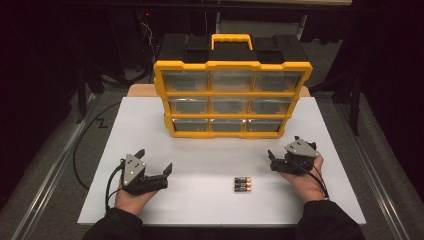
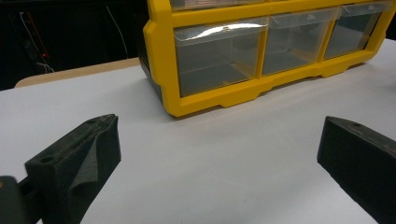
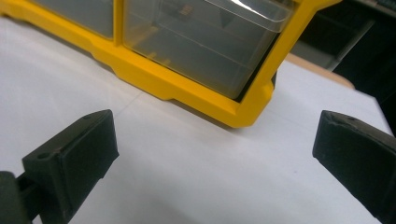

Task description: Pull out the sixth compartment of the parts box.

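Observation:
A yellow and black drawer organiser stands upright at the back of the white table, with clear drawers in three rows, all pushed in. Three batteries lie side by side near the front edge, between the hands. My left gripper rests at the front left, open and empty, facing the organiser's lower left drawers. At the front right, my right gripper is open and empty too, with the organiser's bottom right corner ahead of it.
Bare white tabletop lies between the grippers and the organiser. A wooden board edge shows behind the table. Cables trail on the grey floor at the left, and dark stands surround the table.

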The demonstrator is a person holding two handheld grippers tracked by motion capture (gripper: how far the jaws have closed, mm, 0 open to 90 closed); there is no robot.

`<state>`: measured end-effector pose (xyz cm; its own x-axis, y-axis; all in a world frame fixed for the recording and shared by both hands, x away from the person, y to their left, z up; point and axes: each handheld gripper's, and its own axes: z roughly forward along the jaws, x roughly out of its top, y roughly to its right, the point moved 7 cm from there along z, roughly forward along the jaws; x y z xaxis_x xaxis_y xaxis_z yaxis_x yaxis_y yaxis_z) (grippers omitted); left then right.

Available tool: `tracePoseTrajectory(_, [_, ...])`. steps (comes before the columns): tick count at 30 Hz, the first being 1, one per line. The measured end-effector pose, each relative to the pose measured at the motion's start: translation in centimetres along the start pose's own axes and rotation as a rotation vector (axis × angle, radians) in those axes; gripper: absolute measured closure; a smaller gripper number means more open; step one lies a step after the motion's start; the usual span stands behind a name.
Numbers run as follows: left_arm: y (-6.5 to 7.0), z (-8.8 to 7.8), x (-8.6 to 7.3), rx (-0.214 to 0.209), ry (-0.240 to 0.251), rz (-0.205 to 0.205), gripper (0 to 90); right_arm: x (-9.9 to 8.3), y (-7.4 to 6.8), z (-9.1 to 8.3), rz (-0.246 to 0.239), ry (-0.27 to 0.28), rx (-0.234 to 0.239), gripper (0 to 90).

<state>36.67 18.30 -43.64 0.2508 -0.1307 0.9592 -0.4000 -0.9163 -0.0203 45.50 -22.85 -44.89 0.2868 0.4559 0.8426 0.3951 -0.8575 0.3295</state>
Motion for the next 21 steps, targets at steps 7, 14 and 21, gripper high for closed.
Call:
tracePoseTrajectory(7, [0.13,0.12,-0.07,-0.006,-0.005,0.001,0.3,0.16,-0.05,-0.55,-0.131,0.007,-0.045,1.3])
tracePoseTrajectory(14, [0.27,0.2,-0.12,-0.012,-0.008,0.004,0.3,0.09,-0.19,-0.66,-0.209,0.001,-0.063,1.4])
tracePoseTrajectory(21, [0.29,0.19,-0.11,-0.015,-0.006,0.005,0.3,0.22,-0.36,-0.74,-0.31,-0.009,-0.102,1.4])
